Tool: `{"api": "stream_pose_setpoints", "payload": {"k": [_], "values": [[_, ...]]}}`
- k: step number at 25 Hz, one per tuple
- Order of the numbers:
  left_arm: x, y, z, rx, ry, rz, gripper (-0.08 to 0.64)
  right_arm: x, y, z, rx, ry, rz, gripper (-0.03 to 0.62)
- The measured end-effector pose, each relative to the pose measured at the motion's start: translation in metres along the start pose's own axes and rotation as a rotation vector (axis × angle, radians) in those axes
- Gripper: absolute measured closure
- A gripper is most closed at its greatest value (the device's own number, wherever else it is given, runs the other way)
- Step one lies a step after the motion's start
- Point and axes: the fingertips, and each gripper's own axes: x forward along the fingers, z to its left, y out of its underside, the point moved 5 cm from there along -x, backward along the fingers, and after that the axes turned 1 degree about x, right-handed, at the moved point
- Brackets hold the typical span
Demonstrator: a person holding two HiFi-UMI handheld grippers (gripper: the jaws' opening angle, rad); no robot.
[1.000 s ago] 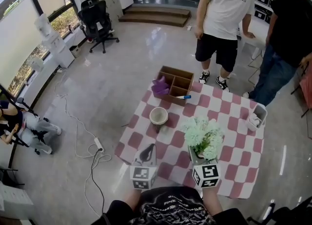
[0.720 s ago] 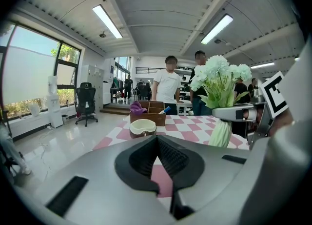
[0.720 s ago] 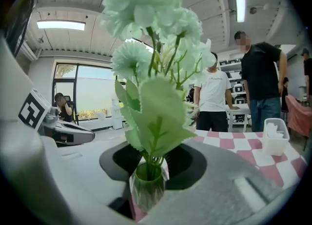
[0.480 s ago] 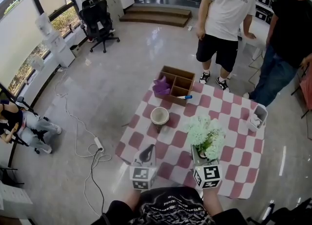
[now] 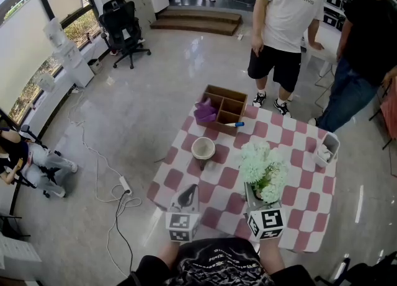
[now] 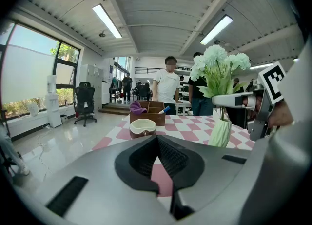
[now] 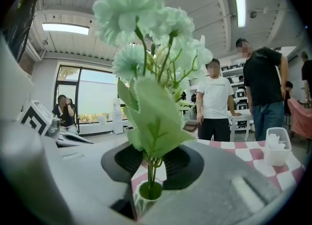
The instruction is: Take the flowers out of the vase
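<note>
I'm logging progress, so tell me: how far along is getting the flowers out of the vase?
Done: the right gripper has just been closing its jaws and now pinches the flowers by their stems. In hand: the lift; the stem ends are inside the vase. Left: pulling them fully clear of it.

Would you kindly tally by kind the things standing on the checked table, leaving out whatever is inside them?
wooden box: 1
bowl: 1
vase: 1
white container: 1
Total: 4
</note>
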Motion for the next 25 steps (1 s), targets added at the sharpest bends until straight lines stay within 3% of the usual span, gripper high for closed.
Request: {"api": "stream_pose_setpoints", "payload": {"k": [17, 25], "values": [[0.001, 0.001, -0.007, -0.005, 0.033, -0.006, 0.549, -0.018, -0.048, -0.003, -0.002, 0.032, -0.064, 0.512], [-0.001, -0.005, -0.006, 0.005, 0.035, -0.023, 0.549, -0.026, -0.079, 0.000, 0.000, 0.003, -0.157, 0.515]]}}
